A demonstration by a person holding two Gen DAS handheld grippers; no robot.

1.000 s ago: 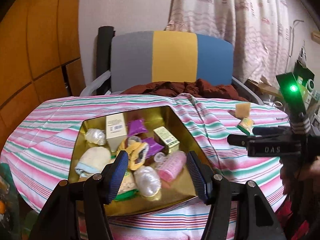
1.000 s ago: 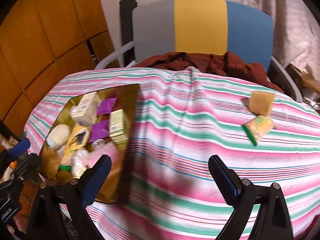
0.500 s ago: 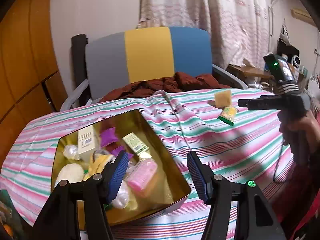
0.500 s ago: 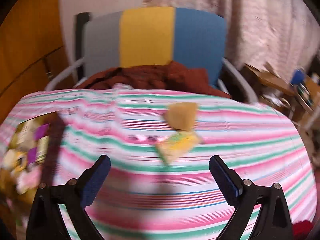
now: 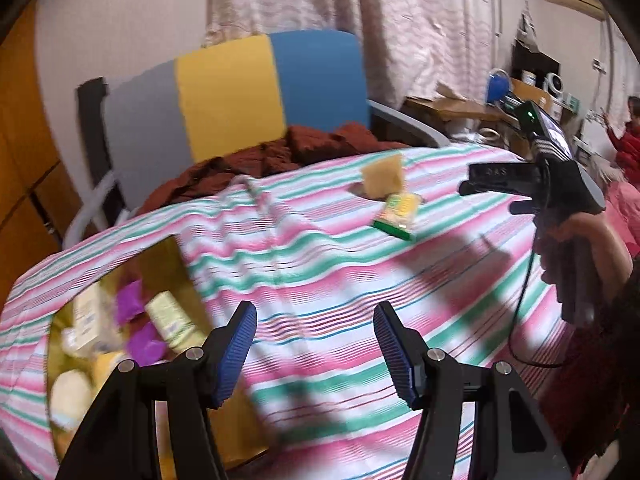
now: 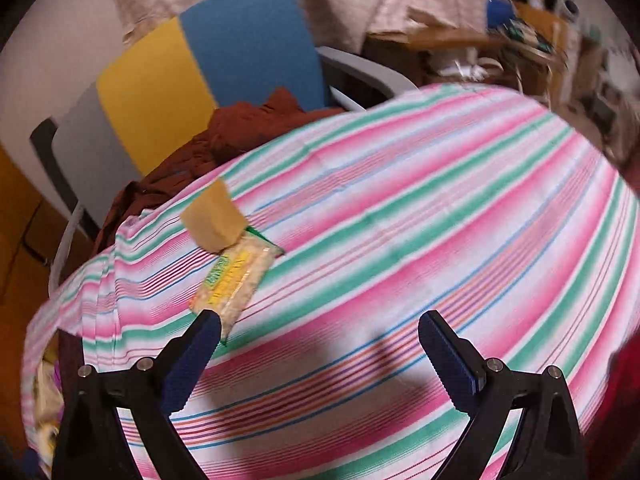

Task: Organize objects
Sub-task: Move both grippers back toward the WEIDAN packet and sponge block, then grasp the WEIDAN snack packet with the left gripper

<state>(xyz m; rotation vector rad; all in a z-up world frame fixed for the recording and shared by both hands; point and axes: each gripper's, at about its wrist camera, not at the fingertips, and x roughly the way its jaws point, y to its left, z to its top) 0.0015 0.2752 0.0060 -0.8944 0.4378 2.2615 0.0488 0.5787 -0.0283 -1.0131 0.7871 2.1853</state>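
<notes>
A tan block (image 5: 382,177) (image 6: 214,216) and a yellow snack packet with a green edge (image 5: 397,213) (image 6: 234,278) lie side by side on the striped tablecloth (image 5: 320,264) (image 6: 420,220). A gold box (image 5: 188,292) full of small items sits at the left. My left gripper (image 5: 314,338) is open above the cloth beside the box, with nothing between its fingers. My right gripper (image 6: 318,354) is open too, its left fingertip (image 6: 200,344) close to the packet's near end. In the left wrist view the right gripper's body (image 5: 532,184) is held by a hand at the right.
A chair with grey, yellow and blue back (image 5: 232,92) (image 6: 192,64) stands behind the table with a dark red garment (image 5: 280,156) on it. Curtains (image 5: 360,20) and a cluttered desk (image 5: 480,108) lie at the back right. A person in red (image 5: 628,140) is at the far right.
Both views have swung to the right. The gold box slid to the left edge of each view, and the block and packet came closer to my right gripper. Both grippers stayed open.
</notes>
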